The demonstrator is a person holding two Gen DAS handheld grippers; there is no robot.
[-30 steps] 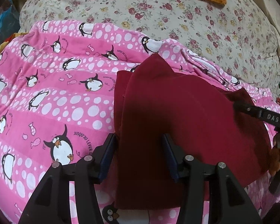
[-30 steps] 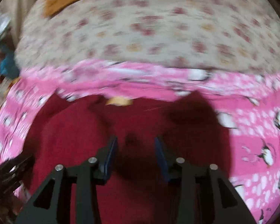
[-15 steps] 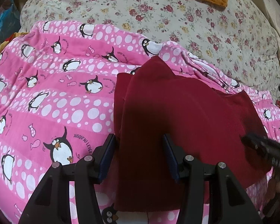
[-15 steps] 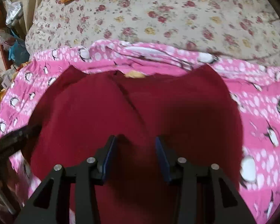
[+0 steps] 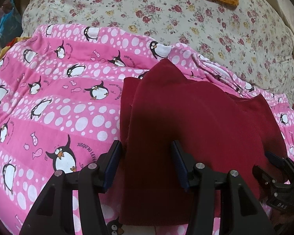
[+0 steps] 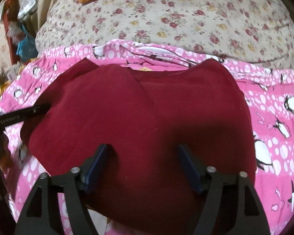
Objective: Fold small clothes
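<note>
Maroon garment [image 6: 147, 117] — flat on penguin blanket [image 5: 54, 105]

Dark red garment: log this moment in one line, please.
dark red garment: partly folded, flat on penguin blanket | left gripper: open above garment | right gripper: open above garment

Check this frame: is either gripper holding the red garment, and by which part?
Nothing is held. The left gripper and right gripper are both open over the red garment.

Both wrist views look forward and down, close over the pink blanket [image 5: 49, 117], sharing the red garment [image 6: 147, 117].
</note>
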